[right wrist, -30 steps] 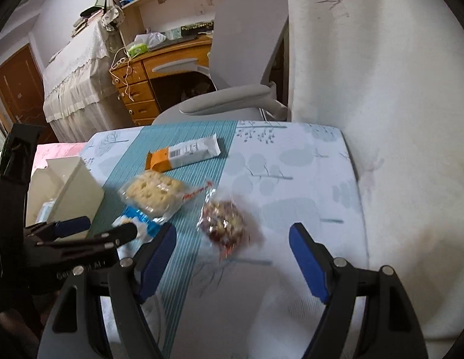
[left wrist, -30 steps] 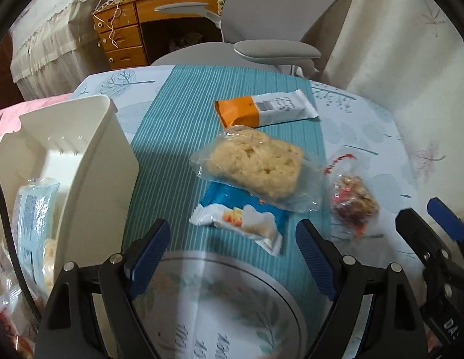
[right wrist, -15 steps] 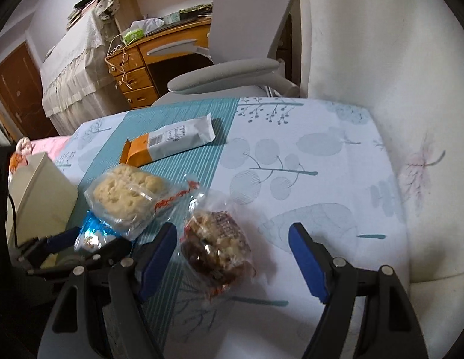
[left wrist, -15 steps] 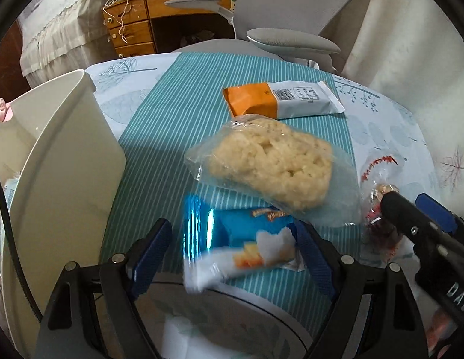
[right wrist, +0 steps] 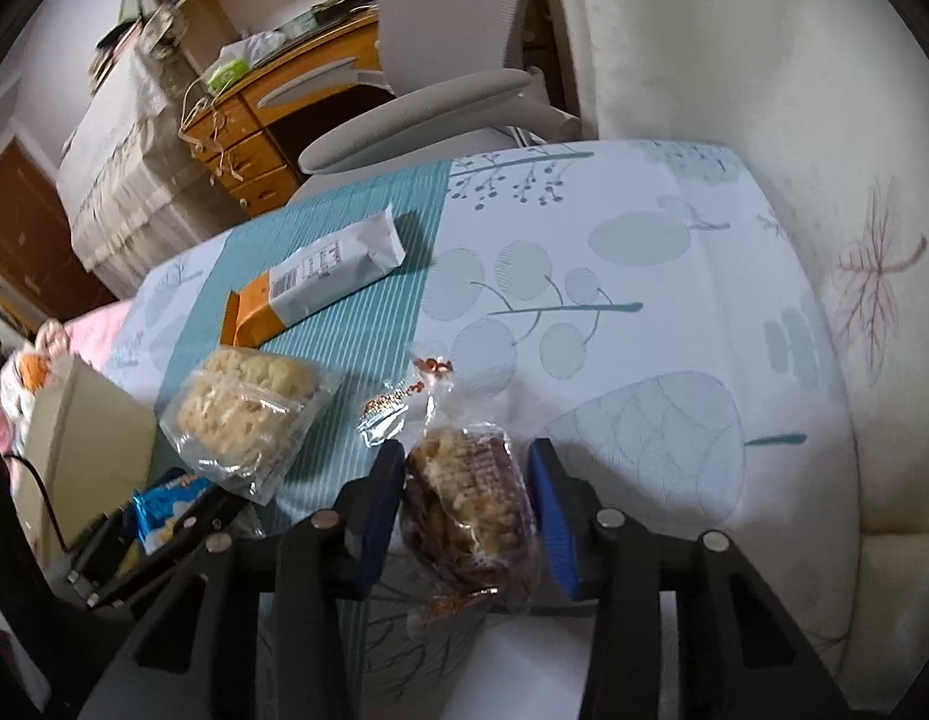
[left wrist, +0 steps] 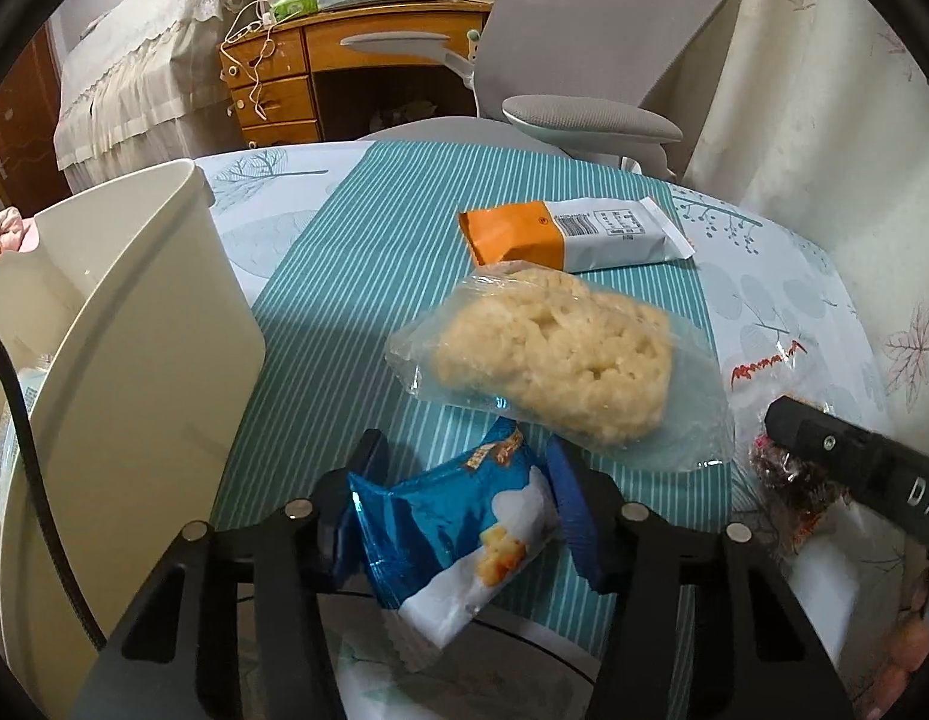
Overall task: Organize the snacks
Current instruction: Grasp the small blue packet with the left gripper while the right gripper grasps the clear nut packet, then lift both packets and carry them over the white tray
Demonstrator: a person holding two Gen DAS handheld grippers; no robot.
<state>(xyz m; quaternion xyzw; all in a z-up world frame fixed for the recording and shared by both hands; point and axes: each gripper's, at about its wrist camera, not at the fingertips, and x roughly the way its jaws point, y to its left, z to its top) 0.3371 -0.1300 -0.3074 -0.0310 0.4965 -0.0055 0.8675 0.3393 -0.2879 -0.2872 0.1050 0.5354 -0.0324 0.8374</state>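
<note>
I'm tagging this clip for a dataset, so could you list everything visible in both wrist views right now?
blue snack packet: 1, blue and white, between the left gripper's fingers
brown nut cake in clear wrap: 1, brown, between the right gripper's fingers
pale rice cake in clear bag: 1, cream, on the striped runner
orange and white packet: 1, far end of the runner
cream bin: 1, at left on the table
tablecloth: 1, white with a leaf print and a teal striped runner
office chair: 1, grey, behind the table
wooden desk: 1, orange-brown, at back
left gripper: closing, pads against the blue packet
right gripper: shut on the nut cake
</note>
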